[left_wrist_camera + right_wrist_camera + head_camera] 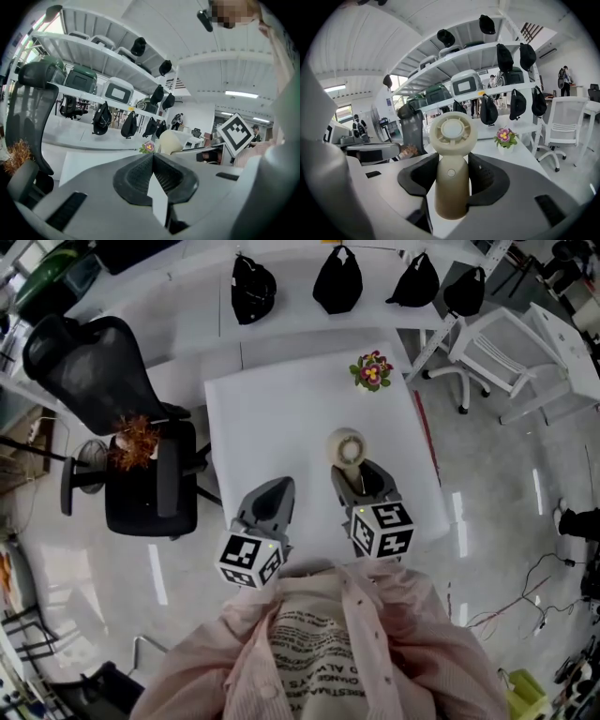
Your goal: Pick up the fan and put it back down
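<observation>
A cream hand-held fan (451, 159) with a round head stands upright between the jaws of my right gripper (452, 178), whose black pads press on its handle from both sides. In the head view the fan (346, 446) hangs above the white table (272, 418), in front of the right gripper (361, 482). My left gripper (272, 498) hovers beside it on the left, its jaws together with nothing in them. From the left gripper view the closed pads (154, 176) meet in a line, and the fan's head (172, 141) shows beyond them to the right.
A small pot of flowers (371, 370) stands at the table's far right corner. A black office chair (122, 427) with a reddish tuft is left of the table, a white chair (506, 352) to the right. Black bags (337, 279) hang along the shelf behind.
</observation>
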Demonstrator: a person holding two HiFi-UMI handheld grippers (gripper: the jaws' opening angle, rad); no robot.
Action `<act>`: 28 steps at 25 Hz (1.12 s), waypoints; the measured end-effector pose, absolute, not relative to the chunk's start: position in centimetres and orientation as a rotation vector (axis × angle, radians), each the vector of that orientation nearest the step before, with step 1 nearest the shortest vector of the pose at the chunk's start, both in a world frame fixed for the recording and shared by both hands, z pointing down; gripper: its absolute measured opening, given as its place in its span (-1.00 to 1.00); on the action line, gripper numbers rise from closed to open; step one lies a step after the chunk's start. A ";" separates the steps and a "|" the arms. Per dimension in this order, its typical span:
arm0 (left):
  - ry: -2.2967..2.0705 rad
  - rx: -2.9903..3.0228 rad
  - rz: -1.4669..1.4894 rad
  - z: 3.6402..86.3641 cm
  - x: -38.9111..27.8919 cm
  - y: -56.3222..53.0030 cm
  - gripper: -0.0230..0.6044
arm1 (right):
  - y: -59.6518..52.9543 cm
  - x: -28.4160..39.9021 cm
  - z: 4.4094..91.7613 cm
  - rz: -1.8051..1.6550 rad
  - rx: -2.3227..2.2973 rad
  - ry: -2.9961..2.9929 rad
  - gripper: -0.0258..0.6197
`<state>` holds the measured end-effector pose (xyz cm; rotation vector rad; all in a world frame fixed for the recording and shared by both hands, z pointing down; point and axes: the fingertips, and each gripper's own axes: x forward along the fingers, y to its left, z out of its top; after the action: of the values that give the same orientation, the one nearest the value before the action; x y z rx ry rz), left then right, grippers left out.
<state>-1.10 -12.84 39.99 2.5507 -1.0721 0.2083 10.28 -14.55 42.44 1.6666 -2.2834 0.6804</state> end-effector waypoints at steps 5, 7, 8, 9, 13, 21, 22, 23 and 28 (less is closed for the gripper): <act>-1.107 2.604 0.184 37.4 -2.0 -12.6 -0.92 | -14.3 10.7 39.1 0.616 1.691 -2.346 -0.35; -1.125 2.613 0.165 36.5 -2.4 -12.7 -0.92 | -14.2 10.9 38.0 0.591 1.698 -2.371 -0.35; -1.136 2.617 0.153 36.0 -2.6 -12.7 -0.92 | -14.2 11.0 37.5 0.583 1.701 -2.382 -0.35; -1.148 2.623 0.136 35.5 -2.8 -12.7 -0.92 | -14.1 11.1 37.1 0.578 1.703 -2.393 -0.35; -1.189 2.654 0.073 33.5 -3.6 -13.0 -0.92 | -14.0 11.5 35.4 0.556 1.718 -2.431 -0.35; -1.264 2.662 0.033 31.5 -4.8 -13.6 -0.92 | -13.7 12.7 31.6 0.495 1.786 -2.490 -0.35; -1.272 2.661 0.027 31.3 -4.9 -13.7 -0.92 | -13.6 12.8 31.2 0.487 1.792 -2.496 -0.35; -1.278 2.662 0.022 31.2 -5.0 -13.8 -0.92 | -13.6 12.9 30.9 0.481 1.798 -2.503 -0.35; -1.315 2.657 0.005 30.7 -5.6 -14.3 -0.92 | -13.6 13.0 29.7 0.471 1.808 -2.537 -0.35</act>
<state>-5.63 -14.28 30.69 2.6566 -1.3146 0.0050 12.97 -13.57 29.74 1.8081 -2.5372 0.4709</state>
